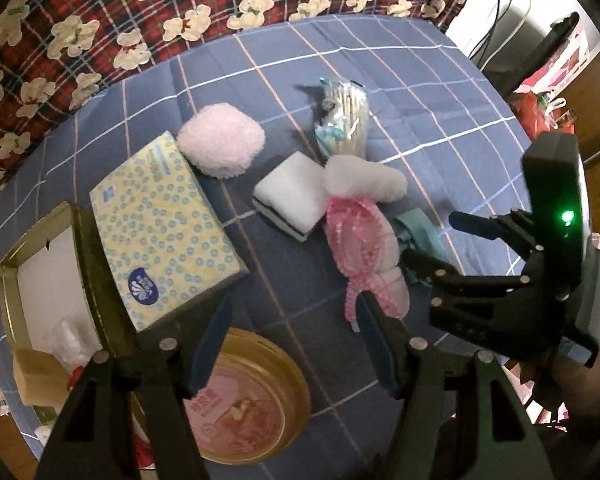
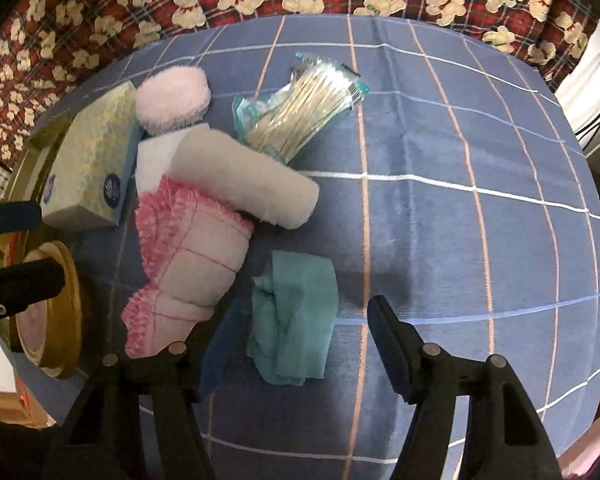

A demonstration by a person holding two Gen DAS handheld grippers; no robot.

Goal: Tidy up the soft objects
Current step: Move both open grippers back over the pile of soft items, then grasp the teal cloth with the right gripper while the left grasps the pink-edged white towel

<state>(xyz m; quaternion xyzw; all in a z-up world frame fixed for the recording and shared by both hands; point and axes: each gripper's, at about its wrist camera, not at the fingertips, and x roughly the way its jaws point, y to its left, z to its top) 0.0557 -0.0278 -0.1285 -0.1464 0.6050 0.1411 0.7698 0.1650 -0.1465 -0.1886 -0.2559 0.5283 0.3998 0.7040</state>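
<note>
Your table (image 2: 440, 152), under its blue checked cloth, carries everything, and the tissue box (image 1: 159, 224) leans on the gold tin (image 1: 9, 264) at its left edge. Beside it lies the pink-trimmed rolled towel (image 2: 191, 264), soft and light, likely to sag unless you pinch it across its thick middle. The teal cloth (image 2: 295, 320) is crumpled flat just in front of your right gripper (image 2: 295, 344), whose fingers stand wide with the cloth between them, untouched; it looks limp, so gather a raised fold. Your left gripper (image 1: 293, 340) hangs with fingers wide and empty above the round tin (image 1: 251, 400).
</note>
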